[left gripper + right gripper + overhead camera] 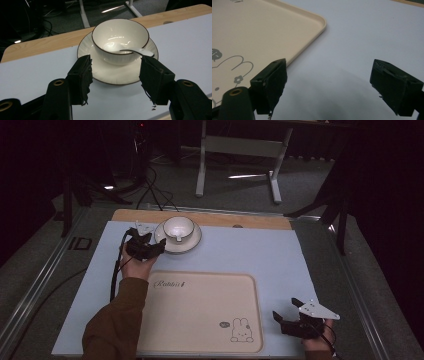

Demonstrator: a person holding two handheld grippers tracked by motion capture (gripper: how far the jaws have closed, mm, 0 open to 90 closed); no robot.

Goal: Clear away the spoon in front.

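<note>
So the left hand-held gripper (pixel 115 75) is spread wide, jaws either side of the near rim of the saucer (pixel 110 75), not touching it yet. The bowl (pixel 120 37) sits on that saucer near the far edge of the desk (pixel 280 255), with a white spoon (pixel 136 51) resting loose inside. The right hand-held gripper (pixel 294 316) is also spread, empty, near the desk's front right corner beside the tray (pixel 200 320). My worry: pinch just the saucer rim and lift, and the stack tips, so bowl and spoon slide off.
</note>
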